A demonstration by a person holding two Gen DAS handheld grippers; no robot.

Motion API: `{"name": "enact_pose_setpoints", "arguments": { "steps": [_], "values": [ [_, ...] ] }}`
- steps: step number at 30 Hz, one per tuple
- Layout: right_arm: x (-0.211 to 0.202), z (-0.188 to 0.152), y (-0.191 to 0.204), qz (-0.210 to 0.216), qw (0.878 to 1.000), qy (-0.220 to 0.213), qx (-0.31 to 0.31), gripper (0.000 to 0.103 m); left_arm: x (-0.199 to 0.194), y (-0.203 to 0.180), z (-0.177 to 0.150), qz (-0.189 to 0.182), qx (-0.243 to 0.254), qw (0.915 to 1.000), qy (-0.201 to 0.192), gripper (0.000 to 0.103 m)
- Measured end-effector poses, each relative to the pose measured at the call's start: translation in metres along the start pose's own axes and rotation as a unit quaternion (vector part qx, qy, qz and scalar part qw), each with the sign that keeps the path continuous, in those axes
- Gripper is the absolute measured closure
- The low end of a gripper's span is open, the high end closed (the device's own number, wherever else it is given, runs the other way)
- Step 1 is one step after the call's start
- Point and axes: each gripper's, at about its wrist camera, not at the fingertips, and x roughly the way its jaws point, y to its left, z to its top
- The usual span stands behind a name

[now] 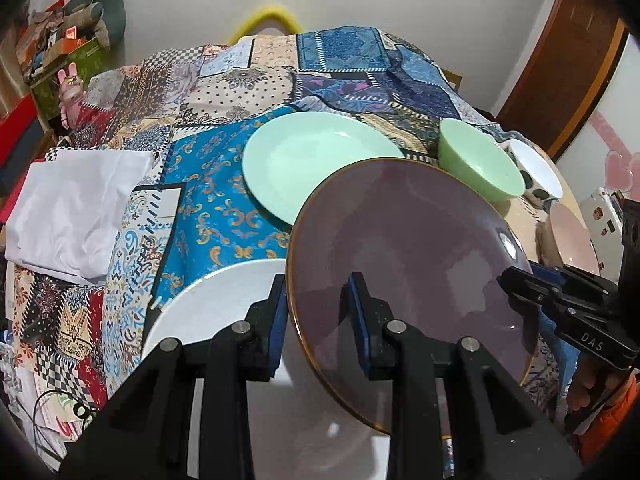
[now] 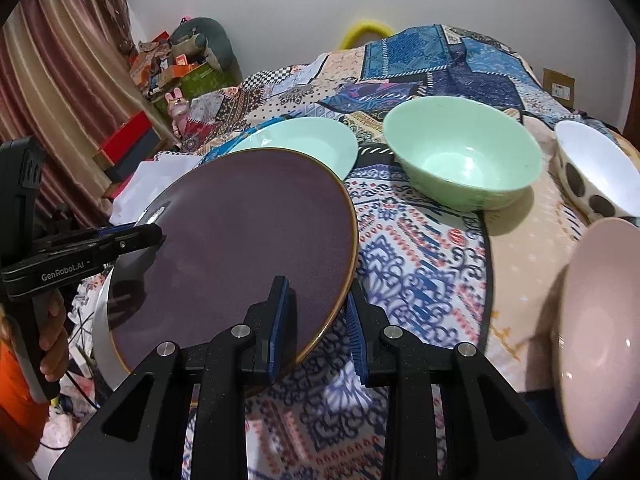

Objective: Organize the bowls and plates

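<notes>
A purple plate (image 1: pixel 412 264) with a brown rim is held tilted above the table by both grippers. My left gripper (image 1: pixel 318 300) is shut on its near left edge; my right gripper (image 2: pixel 318 308) is shut on its opposite edge, also seen in the left wrist view (image 1: pixel 520 280). The plate (image 2: pixel 240 252) hangs over a white plate (image 1: pixel 224 312). A mint plate (image 1: pixel 304 160) lies behind it. A green bowl (image 2: pixel 464 156), a white spotted bowl (image 2: pixel 600 172) and a pink bowl (image 2: pixel 600 332) stand to the right.
A patchwork cloth (image 1: pixel 208 200) covers the table. A folded white cloth (image 1: pixel 72 208) lies at the left edge. Boxes and toys (image 1: pixel 68 52) stand beyond the table's far left. A wooden door (image 1: pixel 568 64) is at the right.
</notes>
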Motion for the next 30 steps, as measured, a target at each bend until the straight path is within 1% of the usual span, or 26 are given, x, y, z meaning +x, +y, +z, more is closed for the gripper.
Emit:
{"name": "enact_pose_setpoints", "arguments": {
  "steps": [9, 17, 30],
  "values": [
    [-0.027, -0.013, -0.016, -0.006, 1.0, -0.013, 0.01, 0.078, -0.011, -0.036, -0.009, -0.006, 0.012, 0.9999, 0.001, 0.074],
    [-0.046, -0.027, -0.034, -0.017, 0.999, -0.02, 0.022, 0.078, -0.011, -0.068, -0.018, -0.016, 0.029, 0.9994, 0.012, 0.074],
    [-0.056, -0.051, -0.059, -0.034, 0.998, -0.01, 0.045, 0.078, 0.015, -0.096, -0.031, -0.028, 0.041, 0.9976, 0.048, 0.074]
  ]
}}
